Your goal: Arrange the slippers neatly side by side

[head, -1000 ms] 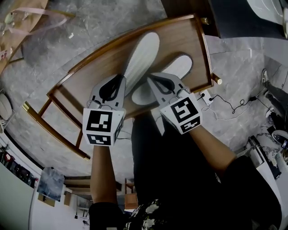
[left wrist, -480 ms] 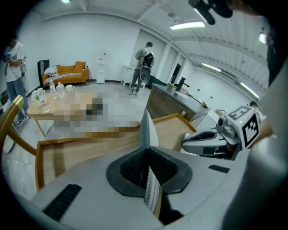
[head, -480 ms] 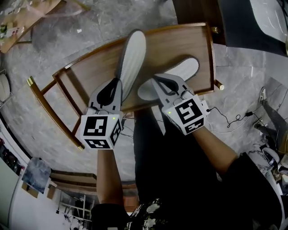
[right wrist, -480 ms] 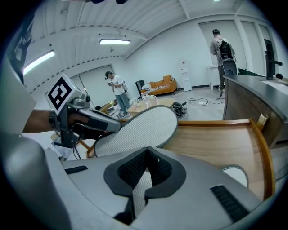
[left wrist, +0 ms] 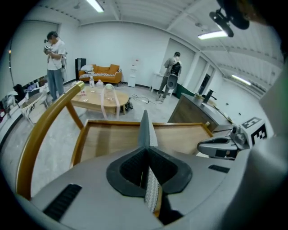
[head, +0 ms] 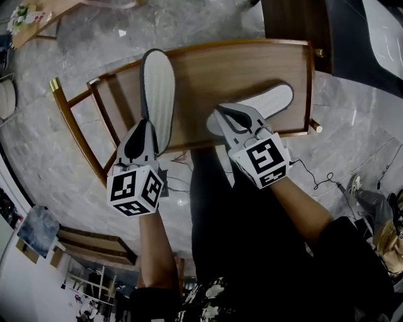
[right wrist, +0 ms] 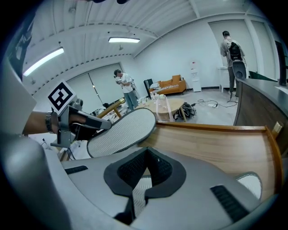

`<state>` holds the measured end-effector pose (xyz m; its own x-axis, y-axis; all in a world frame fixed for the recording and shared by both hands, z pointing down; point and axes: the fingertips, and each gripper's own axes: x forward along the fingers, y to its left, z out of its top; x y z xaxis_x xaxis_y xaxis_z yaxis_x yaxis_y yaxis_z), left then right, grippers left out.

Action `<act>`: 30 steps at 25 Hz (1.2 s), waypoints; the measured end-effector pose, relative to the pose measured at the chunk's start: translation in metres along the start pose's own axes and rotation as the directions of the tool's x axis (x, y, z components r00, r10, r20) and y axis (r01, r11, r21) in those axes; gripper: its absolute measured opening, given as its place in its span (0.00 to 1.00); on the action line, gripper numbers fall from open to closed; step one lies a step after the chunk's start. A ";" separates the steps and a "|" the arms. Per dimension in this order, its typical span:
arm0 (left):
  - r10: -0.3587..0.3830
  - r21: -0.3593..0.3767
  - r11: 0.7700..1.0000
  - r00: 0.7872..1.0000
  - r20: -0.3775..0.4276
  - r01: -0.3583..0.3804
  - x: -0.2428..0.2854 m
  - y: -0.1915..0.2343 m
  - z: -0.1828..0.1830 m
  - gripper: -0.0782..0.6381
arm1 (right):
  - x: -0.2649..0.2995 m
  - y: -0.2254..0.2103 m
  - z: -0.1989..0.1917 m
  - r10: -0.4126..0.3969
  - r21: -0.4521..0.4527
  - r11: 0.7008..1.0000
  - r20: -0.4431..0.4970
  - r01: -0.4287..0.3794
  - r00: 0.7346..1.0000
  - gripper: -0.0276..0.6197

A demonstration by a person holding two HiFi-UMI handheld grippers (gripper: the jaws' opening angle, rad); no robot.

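Note:
Two grey-white slippers are over a wooden bench [head: 239, 69]. My left gripper [head: 147, 127] is shut on the heel of the left slipper [head: 158, 91]. That slipper is tipped on its edge with its ribbed sole showing. In the left gripper view the left slipper [left wrist: 145, 130] runs edge-on straight out between the jaws of my left gripper [left wrist: 146, 157]. My right gripper [head: 227, 117] is shut on the right slipper [head: 264, 105], which lies low on the bench near its front rim. In the right gripper view a strip of this right slipper [right wrist: 141, 191] sits between the jaws, and the left slipper [right wrist: 121, 132] hangs at the left.
The bench has a raised rim [head: 312, 82] and wooden rails [head: 75, 126] at its left end. A cable [head: 312, 176] lies on the marble floor to the right. A dark cabinet [head: 296, 19] stands behind. People, a sofa [left wrist: 100, 72] and a low table [left wrist: 96, 96] are far off.
My left gripper has swung its slipper away to the left and turned it more upright, so the two slippers no longer overlap. My right gripper and its slipper have hardly moved on the bench.

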<state>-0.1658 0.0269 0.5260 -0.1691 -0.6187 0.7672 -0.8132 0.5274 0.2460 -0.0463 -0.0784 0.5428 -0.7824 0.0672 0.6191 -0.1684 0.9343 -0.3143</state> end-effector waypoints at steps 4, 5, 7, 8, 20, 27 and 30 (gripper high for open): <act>0.130 0.006 0.991 0.991 0.042 -0.130 -0.008 0.014 -0.010 0.14 | 0.004 0.006 0.001 0.016 -0.016 1.000 -0.004 -0.016 1.000 0.03; 0.165 0.015 0.986 0.984 0.061 -0.167 -0.010 0.015 -0.011 0.14 | 0.004 0.005 0.001 0.018 -0.021 1.000 -0.007 -0.018 1.000 0.03; 0.227 0.039 0.972 0.969 0.100 -0.232 -0.014 0.014 -0.013 0.14 | 0.002 0.004 0.001 0.019 -0.029 0.999 -0.010 -0.019 1.000 0.03; 0.250 0.052 0.965 0.961 0.117 -0.257 -0.014 0.012 -0.014 0.14 | 0.002 0.003 0.001 0.018 -0.032 0.999 -0.012 -0.019 1.000 0.03; 0.273 0.081 0.953 0.946 0.177 -0.290 0.011 -0.033 -0.026 0.15 | -0.012 -0.011 -0.008 0.021 -0.048 0.999 -0.026 -0.022 0.999 0.03; 0.184 -0.013 0.983 0.966 0.182 -0.184 0.026 -0.062 -0.030 0.16 | -0.021 -0.022 -0.014 0.013 -0.048 0.999 -0.026 -0.014 1.000 0.03; 0.161 -0.124 0.982 0.974 0.156 -0.142 0.036 -0.069 -0.032 0.16 | -0.026 -0.029 -0.015 0.005 -0.048 0.999 -0.019 -0.006 1.000 0.03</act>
<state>-0.0981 -0.0130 0.5556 -0.3828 -0.6092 0.6945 -0.7054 0.6782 0.2061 -0.0118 -0.1015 0.5463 -0.7714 0.0783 0.6315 -0.1353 0.9495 -0.2830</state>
